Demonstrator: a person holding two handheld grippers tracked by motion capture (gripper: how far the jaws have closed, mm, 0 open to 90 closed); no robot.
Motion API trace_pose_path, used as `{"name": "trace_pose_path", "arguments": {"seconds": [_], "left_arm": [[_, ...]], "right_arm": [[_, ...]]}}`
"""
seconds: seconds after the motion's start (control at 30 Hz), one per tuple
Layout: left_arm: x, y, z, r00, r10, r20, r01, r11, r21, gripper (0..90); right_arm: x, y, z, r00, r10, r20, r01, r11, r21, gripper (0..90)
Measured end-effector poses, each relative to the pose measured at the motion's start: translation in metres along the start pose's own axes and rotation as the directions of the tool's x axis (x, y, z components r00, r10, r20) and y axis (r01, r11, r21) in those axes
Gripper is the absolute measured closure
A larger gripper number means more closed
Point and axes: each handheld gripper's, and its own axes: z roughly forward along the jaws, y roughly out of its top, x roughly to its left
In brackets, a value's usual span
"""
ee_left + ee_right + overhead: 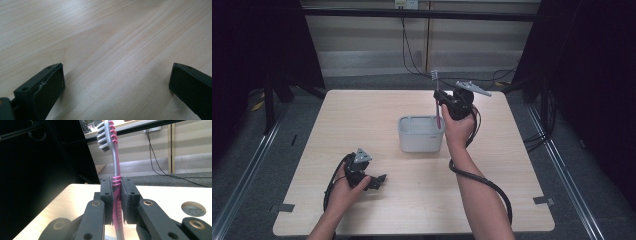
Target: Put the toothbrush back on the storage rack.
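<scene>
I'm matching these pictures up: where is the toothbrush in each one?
High view: toothbrush upright above the grey caddy, in the right tool.
Left gripper view: not in it.
Right gripper view: centre, clamped, bristles up.
Shared landmark: wooden table.

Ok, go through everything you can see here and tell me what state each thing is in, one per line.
toothbrush: upright, bristles up, clamped by its handle, lower end over the container
right gripper: shut on the toothbrush, raised above the table
left gripper: open, nothing between its jaws, low over the table
grey container: upright on the table, open-topped
table: bare light wood
</scene>
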Motion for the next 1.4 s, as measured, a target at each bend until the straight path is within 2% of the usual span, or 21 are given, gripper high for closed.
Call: {"name": "trace_pose_path", "arguments": {"seconds": [0.63, 1.0, 1.4], "left_arm": [[0.0, 0.0, 0.0, 1.0, 0.0, 0.0, 0.0, 1.0, 0.0, 0.0], [0.0, 0.0, 0.0, 1.0, 0.0, -0.001, 0.0, 1.0, 0.0, 0.0], [0.0, 0.0, 0.0, 1.0, 0.0, -0.001, 0.0, 1.0, 0.0, 0.0]], "right_arm": [[-0.004, -0.004, 0.002, 0.9998, -0.017, 0.014, 0.017, 0.999, 0.031, 81.3], [-0.009, -0.005, 0.004, 0.9992, -0.002, 0.039, -0.001, 0.997, 0.077, 81.2], [-0.01, -0.007, 0.005, 0.9992, 0.009, 0.039, -0.013, 0.995, 0.104, 81.0]]}}
